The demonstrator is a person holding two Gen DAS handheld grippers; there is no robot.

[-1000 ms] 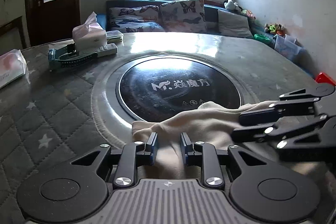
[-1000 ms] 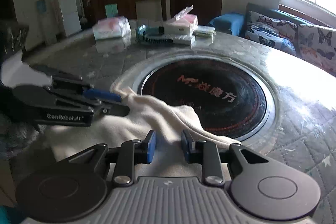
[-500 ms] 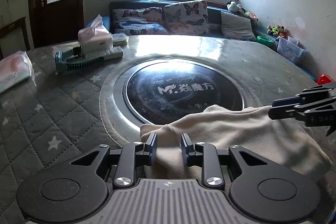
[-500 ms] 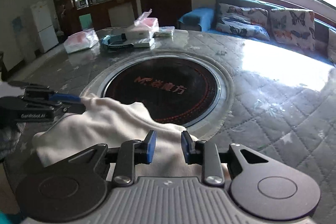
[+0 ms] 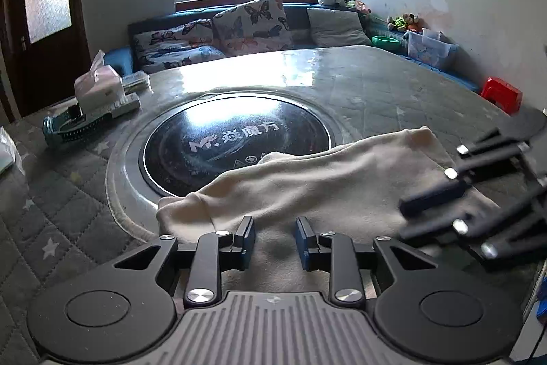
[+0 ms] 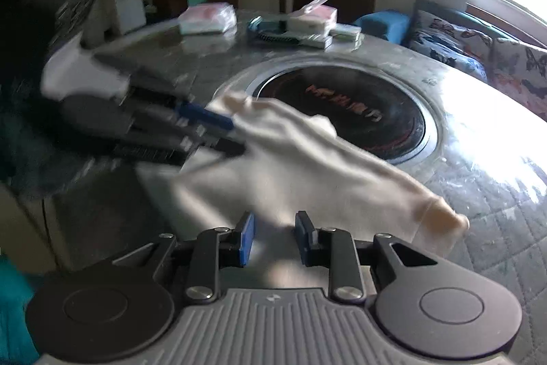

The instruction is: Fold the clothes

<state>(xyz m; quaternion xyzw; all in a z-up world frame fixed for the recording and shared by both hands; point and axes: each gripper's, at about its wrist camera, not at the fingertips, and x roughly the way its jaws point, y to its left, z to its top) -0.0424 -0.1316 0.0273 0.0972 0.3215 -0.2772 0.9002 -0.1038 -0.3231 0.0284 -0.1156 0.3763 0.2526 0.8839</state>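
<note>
While the big round table with the grey quilted star cover [image 5: 61, 214] holds everything, the soft cream cloth garment [image 5: 324, 180] lies stretched near its front edge, partly over the black glass circle [image 5: 236, 139] in the middle. The left gripper [image 5: 275, 240] and the right gripper [image 6: 275, 240] each have cloth between slightly parted jaws; whether they pinch it cannot be told. If a grip is loose, the cloth could slip and the fold go crooked. Far back, a white tissue box [image 5: 97, 88] shows a tissue poking out beside a clear plastic pack [image 6: 207, 17].
</note>
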